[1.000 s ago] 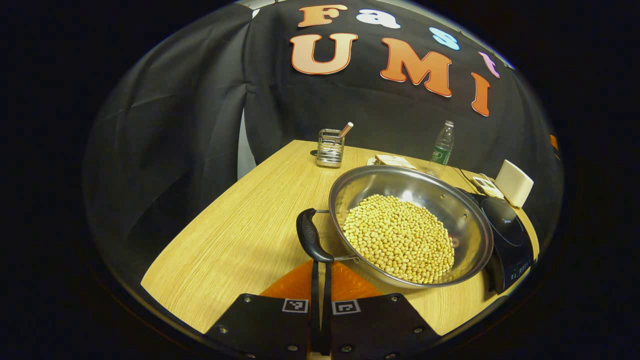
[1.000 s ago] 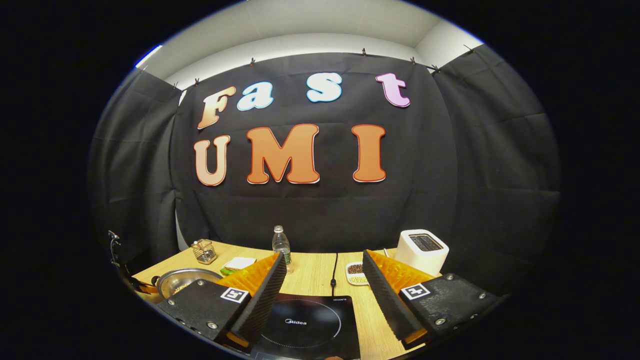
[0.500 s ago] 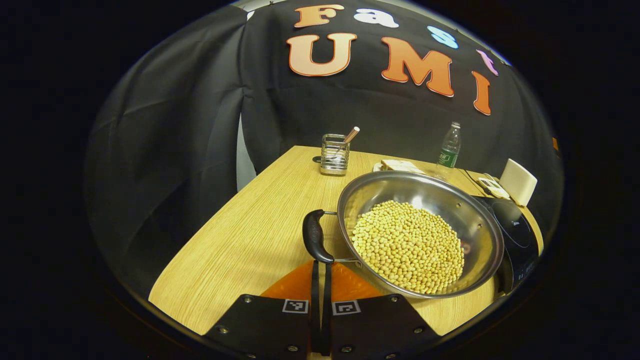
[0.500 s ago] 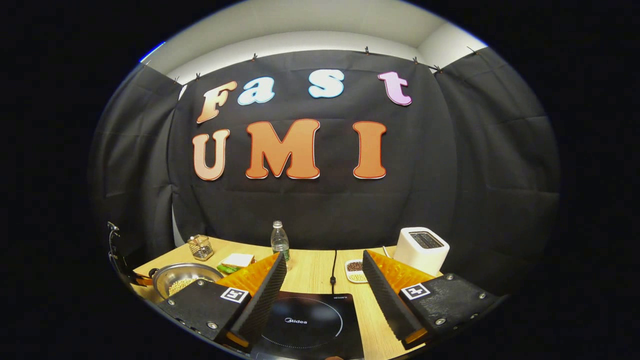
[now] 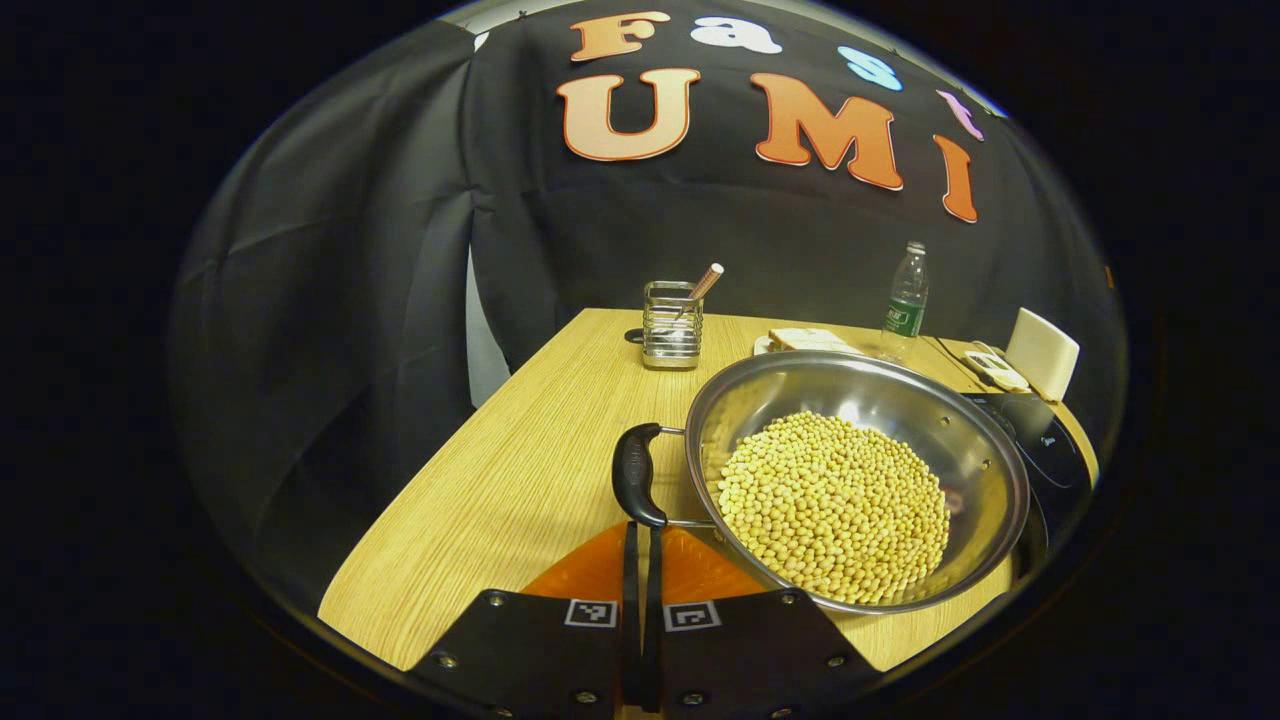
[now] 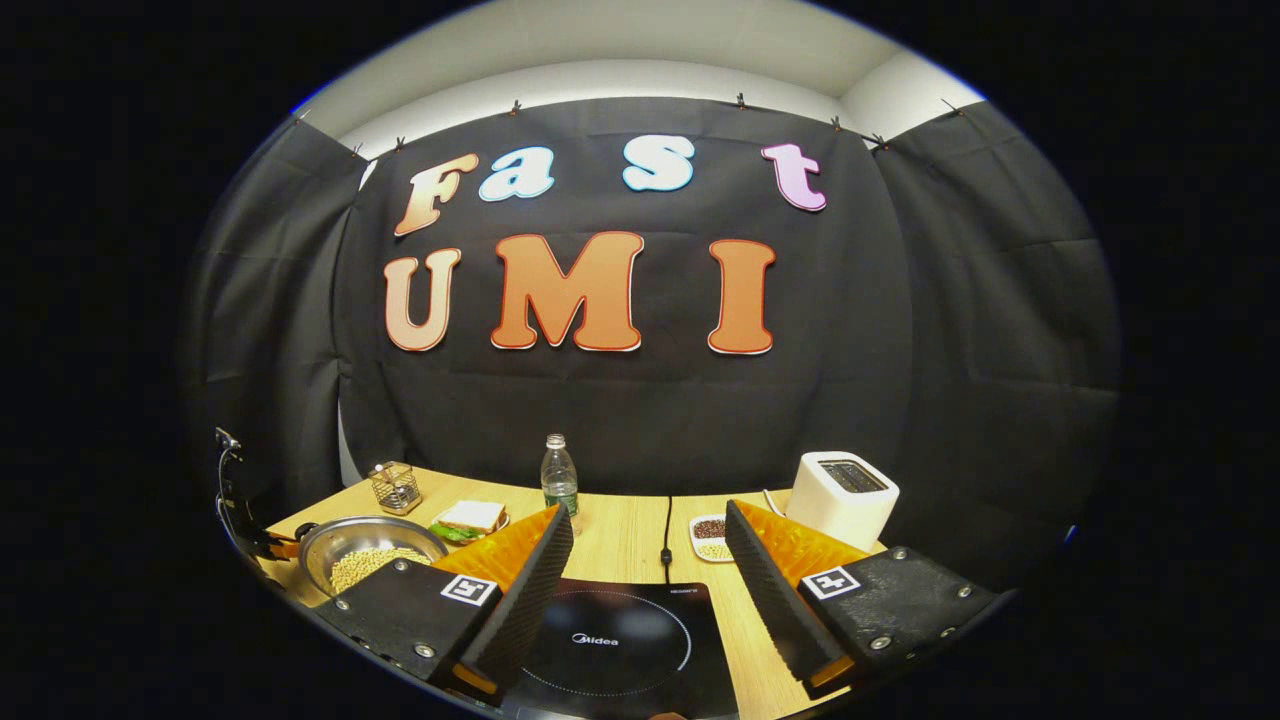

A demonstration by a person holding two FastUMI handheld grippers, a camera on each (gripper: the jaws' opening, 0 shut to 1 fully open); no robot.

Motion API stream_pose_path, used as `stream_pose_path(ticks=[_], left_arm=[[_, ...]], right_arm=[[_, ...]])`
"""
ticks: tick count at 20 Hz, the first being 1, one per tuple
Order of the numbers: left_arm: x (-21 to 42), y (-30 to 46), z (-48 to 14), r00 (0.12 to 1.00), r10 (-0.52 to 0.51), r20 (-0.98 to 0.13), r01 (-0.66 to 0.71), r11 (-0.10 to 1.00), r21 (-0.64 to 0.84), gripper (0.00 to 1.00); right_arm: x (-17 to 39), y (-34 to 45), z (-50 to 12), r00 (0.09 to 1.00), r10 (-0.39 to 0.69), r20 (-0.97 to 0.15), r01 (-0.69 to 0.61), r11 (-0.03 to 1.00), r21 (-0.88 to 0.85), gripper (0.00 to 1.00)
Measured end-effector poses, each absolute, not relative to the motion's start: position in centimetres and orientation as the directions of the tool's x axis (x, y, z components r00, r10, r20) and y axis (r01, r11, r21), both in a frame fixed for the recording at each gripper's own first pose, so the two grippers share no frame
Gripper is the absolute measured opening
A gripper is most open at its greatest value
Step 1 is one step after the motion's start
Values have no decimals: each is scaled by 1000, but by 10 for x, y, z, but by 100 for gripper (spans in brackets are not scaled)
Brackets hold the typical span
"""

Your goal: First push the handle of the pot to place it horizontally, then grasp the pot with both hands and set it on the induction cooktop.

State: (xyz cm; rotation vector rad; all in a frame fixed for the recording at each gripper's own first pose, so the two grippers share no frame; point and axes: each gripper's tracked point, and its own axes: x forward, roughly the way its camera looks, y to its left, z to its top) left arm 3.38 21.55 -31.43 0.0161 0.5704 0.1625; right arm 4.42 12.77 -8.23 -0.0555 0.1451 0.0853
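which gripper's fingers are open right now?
The right gripper: its fingers are spread wide above the induction cooktop. The left gripper is closed, tips at the pot handle.

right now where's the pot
In the left gripper view the pot sits on the table just right of the shut left gripper, touching the cooktop's left edge. In the right gripper view it's far left.

White toaster [image 6: 843,497], water bottle [image 6: 560,482], sandwich [image 6: 468,519], wire holder [image 5: 671,323]
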Motion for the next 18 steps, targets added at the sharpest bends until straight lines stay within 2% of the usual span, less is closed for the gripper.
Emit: stream_pose_path(ticks=[8,18], left_arm=[[48,220,-316,836,140,-530,-126,990,63,2],[42,215,-307,859,82,-506,-89,996,10,2]], right_arm=[[44,149,-98,982,79,-169,-83,996,-15,95],[59,223,-159,952,123,-281,-107,992,72,95]])
